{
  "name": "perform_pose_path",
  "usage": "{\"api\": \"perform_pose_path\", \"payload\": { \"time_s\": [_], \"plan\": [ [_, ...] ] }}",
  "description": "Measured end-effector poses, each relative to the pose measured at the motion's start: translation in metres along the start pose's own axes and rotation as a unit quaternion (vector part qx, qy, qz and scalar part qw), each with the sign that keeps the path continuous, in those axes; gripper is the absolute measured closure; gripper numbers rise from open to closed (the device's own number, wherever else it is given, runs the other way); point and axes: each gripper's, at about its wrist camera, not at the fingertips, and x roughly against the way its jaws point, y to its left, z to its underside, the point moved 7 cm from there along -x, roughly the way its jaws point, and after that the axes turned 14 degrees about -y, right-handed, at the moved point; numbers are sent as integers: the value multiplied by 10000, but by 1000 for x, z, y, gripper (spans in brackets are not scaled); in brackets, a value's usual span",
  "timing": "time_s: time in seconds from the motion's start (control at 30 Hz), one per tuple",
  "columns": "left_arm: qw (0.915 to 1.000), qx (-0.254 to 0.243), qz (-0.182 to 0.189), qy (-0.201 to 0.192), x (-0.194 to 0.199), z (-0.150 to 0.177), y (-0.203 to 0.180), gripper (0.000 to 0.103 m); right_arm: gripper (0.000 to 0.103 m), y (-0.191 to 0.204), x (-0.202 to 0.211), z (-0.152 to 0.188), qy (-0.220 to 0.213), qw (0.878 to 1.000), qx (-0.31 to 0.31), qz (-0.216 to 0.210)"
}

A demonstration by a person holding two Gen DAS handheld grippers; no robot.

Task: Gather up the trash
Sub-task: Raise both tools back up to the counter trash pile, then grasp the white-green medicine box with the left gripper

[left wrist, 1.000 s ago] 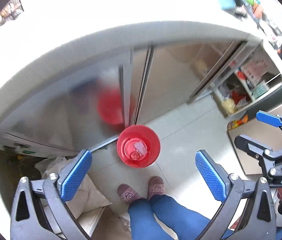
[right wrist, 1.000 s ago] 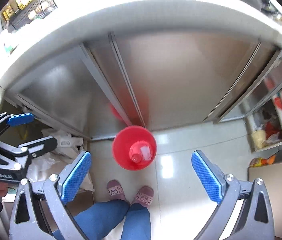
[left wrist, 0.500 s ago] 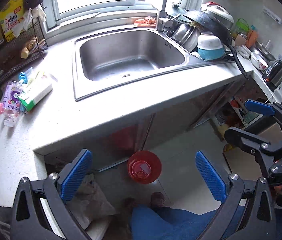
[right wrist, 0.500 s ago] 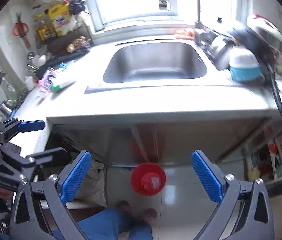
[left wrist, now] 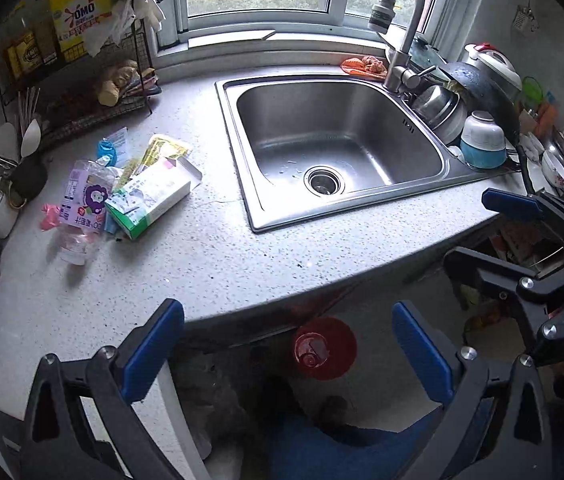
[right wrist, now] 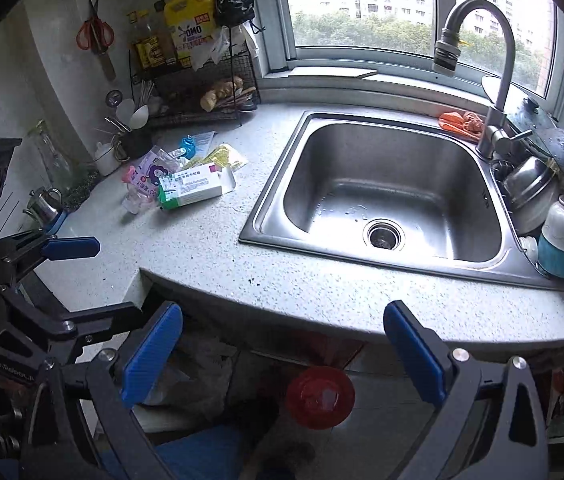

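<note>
A pile of trash lies on the grey counter left of the sink: a white and green carton [left wrist: 149,200] [right wrist: 191,188], a crushed clear bottle with a purple label [left wrist: 83,204] [right wrist: 143,184], a yellow wrapper [left wrist: 163,148] [right wrist: 223,156], a blue scrap [left wrist: 105,150] and a pink scrap [left wrist: 49,216]. A red bin [left wrist: 324,348] [right wrist: 320,396] with trash inside stands on the floor below the counter edge. My left gripper [left wrist: 288,352] and right gripper [right wrist: 282,354] are open and empty, held above the counter's front edge, well short of the pile.
A steel sink [left wrist: 338,148] [right wrist: 392,192] with a tall tap [left wrist: 400,28] fills the middle. Pots and bowls [left wrist: 478,136] stack at its right. A wire rack [left wrist: 81,80] with bottles stands at the back left, with utensils [right wrist: 129,120] beside it.
Both grippers have risen from floor level, where they looked at the red bin, to above the counter. The sink and trash pile have come into view. Both stay open.
</note>
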Motion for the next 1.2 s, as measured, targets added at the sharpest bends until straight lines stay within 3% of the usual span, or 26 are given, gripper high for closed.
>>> {"api": "perform_pose_path", "payload": {
  "time_s": [0.2, 0.6, 0.93, 1.2],
  "plan": [
    [9992, -371, -160, 54, -21, -31, 54, 0, 2, 22, -47, -30, 169, 9998, 80, -102],
    [9965, -754, -48, 351, -96, -79, 133, 0, 2, 32, -125, -64, 484, 9988, 0, 115],
    [9893, -1138, 177, 900, -164, -74, 172, 0, 2, 37, -192, -63, 1093, 9937, -8, 248],
    [9792, -1521, 364, 1293, -202, -57, 171, 2, 2, 30, -221, -52, 1521, 9876, -87, 373]
  ]
}}
